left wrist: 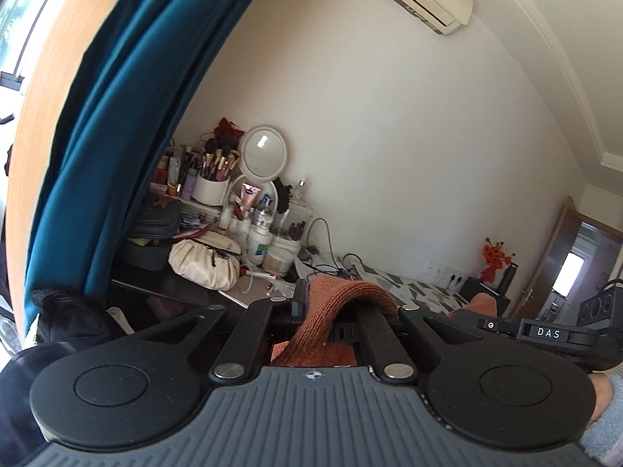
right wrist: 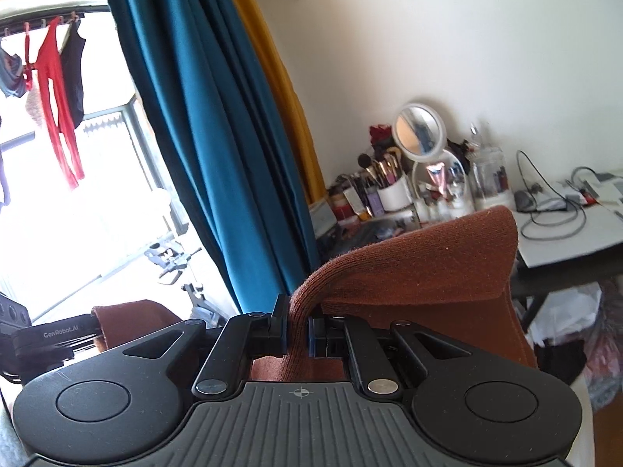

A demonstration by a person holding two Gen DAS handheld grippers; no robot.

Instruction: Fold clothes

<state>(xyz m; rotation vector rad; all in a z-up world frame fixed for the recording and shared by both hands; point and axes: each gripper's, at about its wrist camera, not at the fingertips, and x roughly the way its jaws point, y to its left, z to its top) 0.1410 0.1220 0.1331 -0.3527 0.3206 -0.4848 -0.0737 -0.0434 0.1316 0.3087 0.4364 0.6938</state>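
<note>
Left wrist view shows the left gripper point(left wrist: 331, 307) raised, its fingers pinching a bunched edge of the rust-brown knit garment point(left wrist: 342, 303), which drapes over one finger. Right wrist view shows the right gripper point(right wrist: 298, 327) with fingers nearly together, clamping another fold of that garment point(right wrist: 428, 272), held aloft near the teal curtain point(right wrist: 218, 136). Keeping both edges level and taut before lowering should give a clean fold.
</note>
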